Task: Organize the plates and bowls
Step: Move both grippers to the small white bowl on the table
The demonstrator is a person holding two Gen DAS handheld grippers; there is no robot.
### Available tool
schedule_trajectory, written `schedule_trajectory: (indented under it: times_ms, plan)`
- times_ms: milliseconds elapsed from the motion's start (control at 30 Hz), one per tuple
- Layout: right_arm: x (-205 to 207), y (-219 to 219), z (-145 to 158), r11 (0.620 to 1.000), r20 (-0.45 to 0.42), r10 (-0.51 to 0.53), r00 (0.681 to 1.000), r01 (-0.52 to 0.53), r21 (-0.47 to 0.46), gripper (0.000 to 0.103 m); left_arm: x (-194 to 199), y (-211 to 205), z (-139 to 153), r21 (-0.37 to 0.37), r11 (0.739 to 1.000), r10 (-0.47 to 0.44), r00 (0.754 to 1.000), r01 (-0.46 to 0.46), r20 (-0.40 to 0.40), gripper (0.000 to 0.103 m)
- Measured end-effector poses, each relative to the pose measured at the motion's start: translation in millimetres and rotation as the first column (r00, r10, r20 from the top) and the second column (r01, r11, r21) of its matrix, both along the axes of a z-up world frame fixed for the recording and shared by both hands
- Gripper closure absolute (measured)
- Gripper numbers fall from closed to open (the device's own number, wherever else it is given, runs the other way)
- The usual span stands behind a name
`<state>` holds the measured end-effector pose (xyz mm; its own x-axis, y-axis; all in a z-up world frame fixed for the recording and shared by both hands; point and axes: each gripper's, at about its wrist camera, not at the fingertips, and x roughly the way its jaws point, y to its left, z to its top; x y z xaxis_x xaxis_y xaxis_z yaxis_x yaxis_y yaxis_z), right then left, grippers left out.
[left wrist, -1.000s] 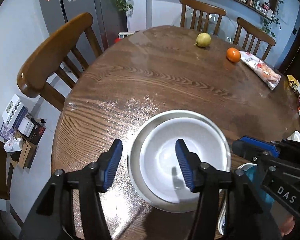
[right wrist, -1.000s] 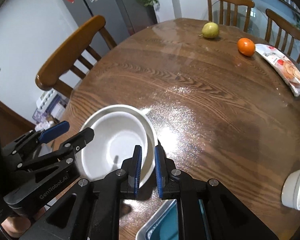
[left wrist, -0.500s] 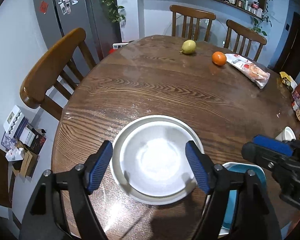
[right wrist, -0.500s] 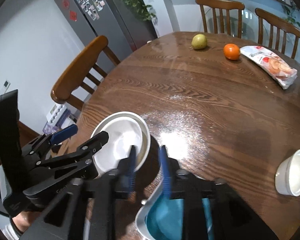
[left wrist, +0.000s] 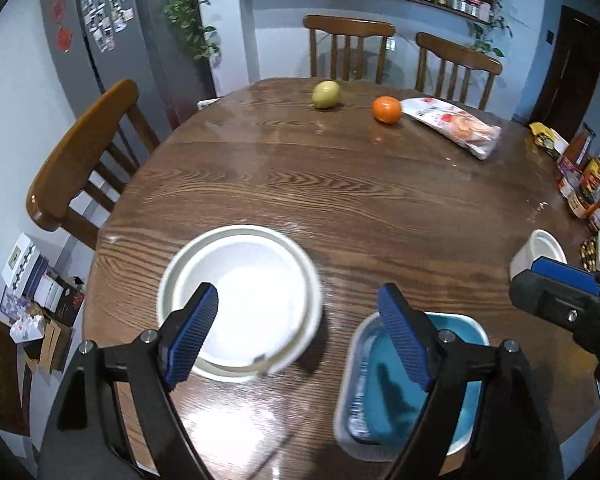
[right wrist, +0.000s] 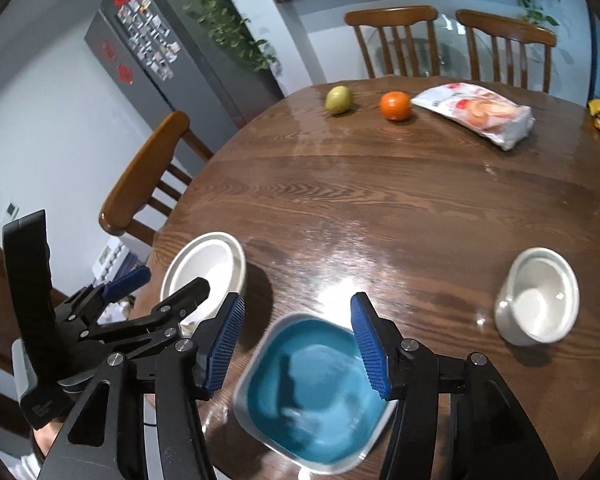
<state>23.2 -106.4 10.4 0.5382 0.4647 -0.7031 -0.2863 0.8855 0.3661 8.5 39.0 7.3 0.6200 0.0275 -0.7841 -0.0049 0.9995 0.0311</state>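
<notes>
The left tool (left wrist: 296,328) hangs above the desk (left wrist: 340,200) with its ribbed blue pads spreading and nothing between them; its view alone shows jars crowded at the desk's right edge. Below its left pad sit the stacked white plates (left wrist: 240,300), round, glossy and shallow, one nested in the other. Right of the plates lies the blue dish (left wrist: 412,392), squarish with rounded corners and a pale rim. The right tool (right wrist: 296,340) hovers over that dish (right wrist: 312,392), its pads also parting, empty. Only the right view shows the cup (right wrist: 540,300) whole: a small, white, straight-walled bowl, well to the right of the plates (right wrist: 208,268). Far beyond the plates, on the dark grained wood, rest a yellow-green pear (left wrist: 326,94), an orange (left wrist: 386,109) and a crinkled plastic packet (left wrist: 456,124).
</notes>
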Motion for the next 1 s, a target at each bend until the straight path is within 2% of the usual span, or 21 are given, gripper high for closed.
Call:
schedule_trajectory:
  times_ms: [267,500,700,1000]
  plan:
    - [-15.5,-61.5,-4.5,0.994,-0.004,-0.105,0.994,0.105,0.013,0.047,-4.8,-48.8,0.4,-0.006,0.998,-0.067,0.998,0.067,0.001,0.021]
    - [-23.3,-119.0,-14.3,0.978,-0.020,-0.207,0.978,0.207,-0.004,0.047,-4.6,-107.7,-5.3,-0.020,0.986,-0.165,0.986,0.165,-0.007,0.020]
    - [-21.4,-165.6,-29.2,0.958,-0.050,-0.285,0.957,0.284,-0.032,0.047,10.8,-152.7,-22.0,-0.040,0.973,-0.230,0.971,0.228,-0.065,0.020]
    - [2.3,-202.6,-51.8,0.950,-0.103,-0.312,0.945,0.309,-0.044,0.047,42.3,-203.7,-38.6,-0.025,0.971,-0.238,0.966,0.237,-0.104,0.020]
